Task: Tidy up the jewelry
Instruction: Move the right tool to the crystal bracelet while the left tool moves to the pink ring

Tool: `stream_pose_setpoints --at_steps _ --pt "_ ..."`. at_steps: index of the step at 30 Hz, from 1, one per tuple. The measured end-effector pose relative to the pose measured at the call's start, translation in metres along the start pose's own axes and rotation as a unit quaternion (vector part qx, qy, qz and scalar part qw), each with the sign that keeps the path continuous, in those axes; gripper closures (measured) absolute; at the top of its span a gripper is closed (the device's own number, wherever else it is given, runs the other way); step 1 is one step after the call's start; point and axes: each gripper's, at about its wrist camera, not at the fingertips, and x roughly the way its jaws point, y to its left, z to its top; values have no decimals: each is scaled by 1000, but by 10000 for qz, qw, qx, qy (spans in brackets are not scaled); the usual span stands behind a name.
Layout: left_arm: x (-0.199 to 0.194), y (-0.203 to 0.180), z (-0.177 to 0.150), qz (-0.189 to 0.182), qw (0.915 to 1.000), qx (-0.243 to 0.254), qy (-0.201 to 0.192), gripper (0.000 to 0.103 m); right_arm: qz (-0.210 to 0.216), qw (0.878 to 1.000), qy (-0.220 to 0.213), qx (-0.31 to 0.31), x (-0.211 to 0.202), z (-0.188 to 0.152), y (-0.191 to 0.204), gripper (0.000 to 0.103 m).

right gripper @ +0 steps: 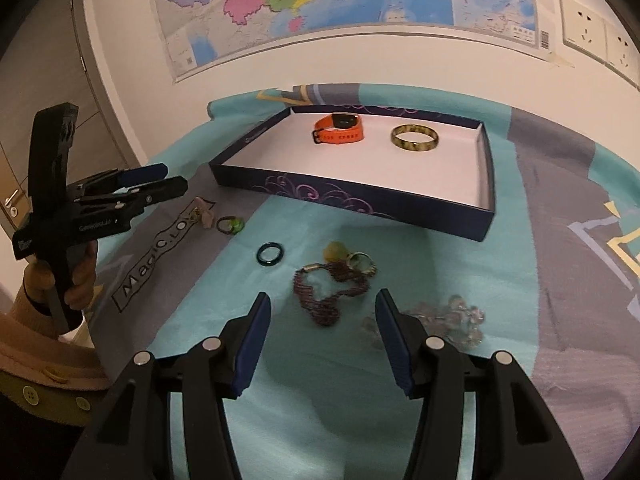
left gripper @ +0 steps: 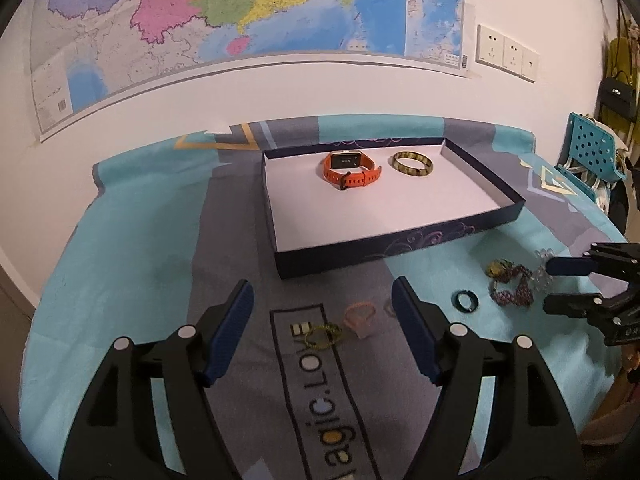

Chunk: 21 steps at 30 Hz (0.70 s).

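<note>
A dark blue box [left gripper: 400, 248] [right gripper: 360, 204] with a white floor holds an orange watch [left gripper: 349, 168] [right gripper: 339, 129] and a yellow-brown bangle [left gripper: 412, 163] [right gripper: 415, 139]. On the cloth lie a dark ring [left gripper: 465, 301] [right gripper: 270, 255], a maroon beaded bracelet [left gripper: 510, 286] [right gripper: 328, 294], a clear bead bracelet [right gripper: 448, 322], a pink band [left gripper: 360, 318] and a green-yellow piece [left gripper: 322, 334]. My left gripper [left gripper: 322, 308] [right gripper: 160, 178] is open above the small pieces. My right gripper [right gripper: 320, 316] [left gripper: 560, 284] is open, just before the maroon bracelet.
A teal and grey cloth [left gripper: 140, 280] covers the table. A wall with a map [left gripper: 240, 12] and sockets [left gripper: 506, 52] stands behind. A teal perforated chair [left gripper: 592, 148] is at the far right. A door [right gripper: 48, 120] shows at the left.
</note>
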Motion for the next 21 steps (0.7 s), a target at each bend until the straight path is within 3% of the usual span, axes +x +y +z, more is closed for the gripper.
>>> stream_pose_setpoints --at_steps 10,21 --pt "1 -5 -17 -44 9997 165 179 32 -51 9999 80 -63 14 0 9 51" --pt "15 -17 -7 -67 9990 372 220 38 -188 9996 209 49 26 0 9 52"
